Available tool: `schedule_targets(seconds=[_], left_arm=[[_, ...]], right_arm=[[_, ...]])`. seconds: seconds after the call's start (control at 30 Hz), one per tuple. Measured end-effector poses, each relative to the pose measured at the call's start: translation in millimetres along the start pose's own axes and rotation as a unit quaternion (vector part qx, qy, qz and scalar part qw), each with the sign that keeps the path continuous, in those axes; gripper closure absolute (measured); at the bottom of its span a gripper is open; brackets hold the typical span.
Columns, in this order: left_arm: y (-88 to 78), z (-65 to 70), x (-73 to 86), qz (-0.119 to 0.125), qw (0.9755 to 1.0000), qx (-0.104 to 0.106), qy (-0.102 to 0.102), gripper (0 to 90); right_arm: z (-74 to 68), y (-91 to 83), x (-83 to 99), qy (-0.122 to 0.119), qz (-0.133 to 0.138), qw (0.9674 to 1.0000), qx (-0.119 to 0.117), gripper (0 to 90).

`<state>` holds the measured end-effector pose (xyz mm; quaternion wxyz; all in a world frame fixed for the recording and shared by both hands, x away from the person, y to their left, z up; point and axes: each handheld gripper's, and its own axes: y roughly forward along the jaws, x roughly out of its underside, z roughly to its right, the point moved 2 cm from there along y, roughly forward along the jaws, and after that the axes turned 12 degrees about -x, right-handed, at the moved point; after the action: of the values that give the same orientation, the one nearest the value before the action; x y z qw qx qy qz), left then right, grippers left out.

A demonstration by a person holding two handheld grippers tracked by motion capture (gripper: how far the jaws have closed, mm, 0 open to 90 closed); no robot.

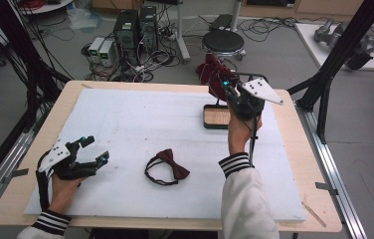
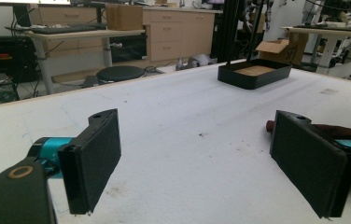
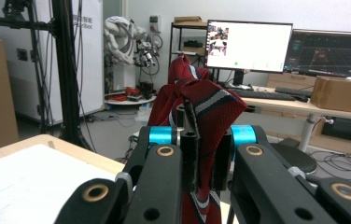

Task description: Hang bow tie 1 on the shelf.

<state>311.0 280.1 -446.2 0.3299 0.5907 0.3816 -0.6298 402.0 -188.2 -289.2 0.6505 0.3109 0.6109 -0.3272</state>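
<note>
I am clamping my right gripper (image 1: 223,88) on the striped red necktie (image 3: 197,112), holding it raised just beyond the black tray (image 1: 217,116) at the far right of the table (image 1: 125,119). I am resting my left gripper (image 1: 93,149) at the near left with jaws apart, the bow tie (image 1: 167,167) lying between my hands.

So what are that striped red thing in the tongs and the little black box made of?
The striped red necktie looks like woven fabric, slightly glossy: it crumples in soft folds between the right tongs. The black tray seems rigid, plastic or metal, matte, with a tan liner, maybe wood or cork.
</note>
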Motion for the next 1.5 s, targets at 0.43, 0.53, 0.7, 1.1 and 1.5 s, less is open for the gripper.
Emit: schedule_targets(seconds=[0.43,0.53,0.7,1.1,1.5], left_arm=[[-6.8,-9.4,2.2,0.013,0.9997,-0.001,-0.019,16.8],[-8.5,-10.5,1.4,0.02,0.9994,0.0,-0.028,16.8],[-8.7,-9.6,1.3,0.023,0.9992,0.003,-0.031,16.8],[-8.7,-7.6,2.3,0.024,0.9993,0.001,-0.028,16.8],[-9.1,-7.9,2.3,0.025,0.9993,0.0,-0.027,16.8]], right_arm=[[7.3,23.8,13.7,0.007,-0.014,0.9998,0.011,86.5],[7.8,27.3,16.4,0.011,-0.015,0.9998,0.009,86.5],[6.5,37.0,24.7,0.022,-0.028,0.9994,-0.001,86.4],[2.1,52.3,39.7,0.054,-0.058,0.9964,-0.029,86.4],[0.2,64.3,55.0,0.088,-0.092,0.9908,-0.045,86.4]])
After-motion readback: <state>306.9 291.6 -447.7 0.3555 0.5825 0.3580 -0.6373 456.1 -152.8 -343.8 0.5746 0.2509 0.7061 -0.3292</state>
